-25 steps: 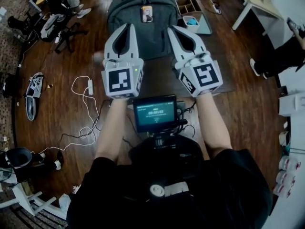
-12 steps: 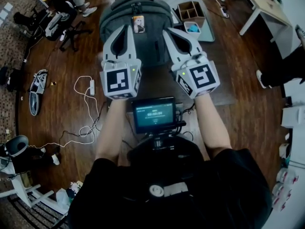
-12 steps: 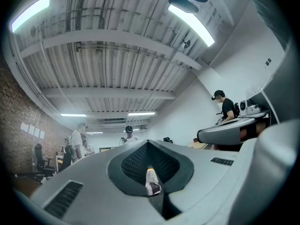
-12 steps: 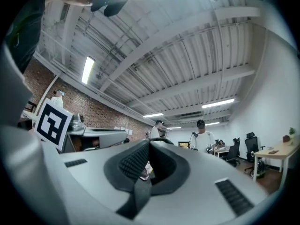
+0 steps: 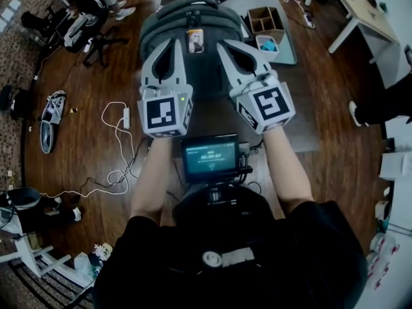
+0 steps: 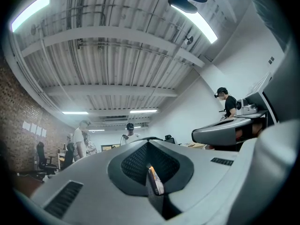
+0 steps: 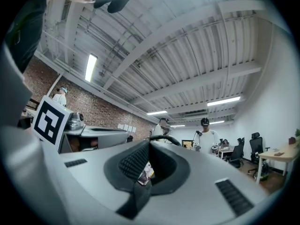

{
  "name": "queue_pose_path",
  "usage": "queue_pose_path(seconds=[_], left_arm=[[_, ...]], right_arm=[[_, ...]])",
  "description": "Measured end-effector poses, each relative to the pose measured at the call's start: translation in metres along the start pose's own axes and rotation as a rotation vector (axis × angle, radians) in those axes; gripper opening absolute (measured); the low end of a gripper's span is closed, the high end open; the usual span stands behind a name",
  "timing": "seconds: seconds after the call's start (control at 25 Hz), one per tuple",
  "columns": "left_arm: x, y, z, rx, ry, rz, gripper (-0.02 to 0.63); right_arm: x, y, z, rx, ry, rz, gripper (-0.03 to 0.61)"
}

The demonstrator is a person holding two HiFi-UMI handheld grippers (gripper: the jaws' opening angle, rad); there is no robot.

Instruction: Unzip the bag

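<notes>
Evidently the grey backpack [image 5: 212,26] stands on the grey tabletop [image 5: 297,111] straight ahead of the person. The left claw [image 5: 170,42] and the right claw [image 5: 223,44] are poised at its near face, each with jaws pressed together on nothing. Being soft fabric, it will likely sag and slide under a pull, so one claw should pinch the zipper tab, too small to spot here, while the other braces the top handle [image 5: 193,0].
</notes>
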State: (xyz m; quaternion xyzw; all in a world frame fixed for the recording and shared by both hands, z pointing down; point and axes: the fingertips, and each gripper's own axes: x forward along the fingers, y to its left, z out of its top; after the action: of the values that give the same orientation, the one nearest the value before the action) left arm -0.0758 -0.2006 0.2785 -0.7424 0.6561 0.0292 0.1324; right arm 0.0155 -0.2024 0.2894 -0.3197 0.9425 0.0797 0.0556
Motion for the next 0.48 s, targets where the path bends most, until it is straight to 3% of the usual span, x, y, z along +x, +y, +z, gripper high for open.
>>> queue_pose_path(seconds=[0.2, 0.28, 0.32, 0.36, 0.48], left_arm=[[0.006, 0.014, -0.009, -0.007, 0.007, -0.029, -0.004], [0.010, 0.018, -0.010, -0.013, 0.006, -0.039, -0.005], [0.012, 0.019, -0.012, -0.018, 0.006, -0.044, -0.005], [0.013, 0.019, -0.013, -0.023, 0.006, -0.048, -0.005], [0.017, 0.033, -0.017, -0.014, 0.008, -0.055, -0.005]], right_arm=[[0.026, 0.004, -0.012, -0.057, 0.064, -0.021, 0.022], [0.037, 0.001, -0.019, -0.117, 0.107, -0.038, 0.121], [0.042, -0.002, -0.022, -0.167, 0.129, -0.054, 0.169], [0.047, -0.007, -0.026, -0.239, 0.150, -0.075, 0.176], [0.069, -0.013, -0.034, -0.579, 0.206, -0.136, 0.176]])
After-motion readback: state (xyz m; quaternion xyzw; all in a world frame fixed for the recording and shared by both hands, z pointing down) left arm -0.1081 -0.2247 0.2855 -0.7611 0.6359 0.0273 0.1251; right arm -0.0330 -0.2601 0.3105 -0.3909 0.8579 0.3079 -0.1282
